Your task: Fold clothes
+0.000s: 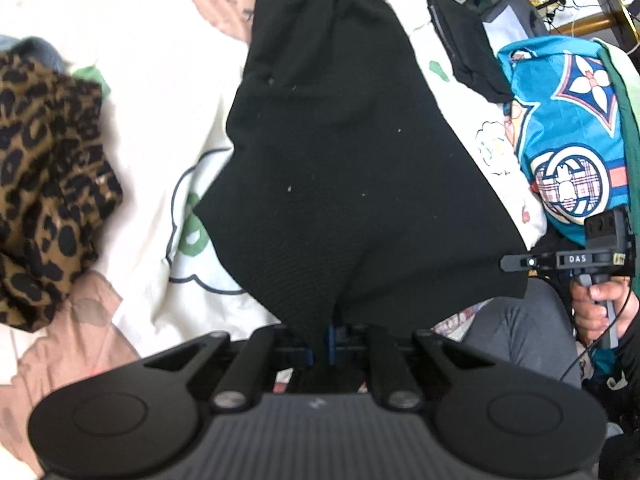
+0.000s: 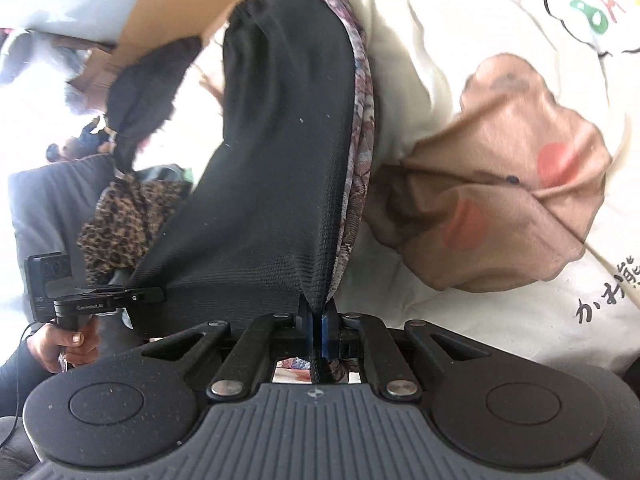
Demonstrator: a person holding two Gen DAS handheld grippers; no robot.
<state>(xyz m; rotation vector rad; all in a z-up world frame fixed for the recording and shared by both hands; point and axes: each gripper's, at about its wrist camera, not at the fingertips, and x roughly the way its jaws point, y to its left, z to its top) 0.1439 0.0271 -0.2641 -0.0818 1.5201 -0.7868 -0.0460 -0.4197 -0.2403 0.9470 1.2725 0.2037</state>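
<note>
Black fabric is hanging between my two tools: the black garment (image 1: 352, 152) is stretching away from both cameras over a cream printed bedspread (image 1: 160, 128), its gathered far end lying toward the top of the left wrist view. I am pinching one near corner in the left gripper (image 1: 326, 340), whose blue pads are pressed together on the cloth, and I am clamping another edge in the right gripper (image 2: 318, 332), jaws closed tight on the black cloth and its patterned grey lining (image 2: 360, 128). Each tool is showing in the other's view, gripped by a hand (image 1: 600, 312) at the picture's edge. Off to the left I am seeing a leopard-print garment (image 1: 44, 184) lying crumpled on the bedspread, and to the right a blue patterned cloth (image 1: 568, 132) beside a smaller dark item (image 1: 460, 36).
</note>
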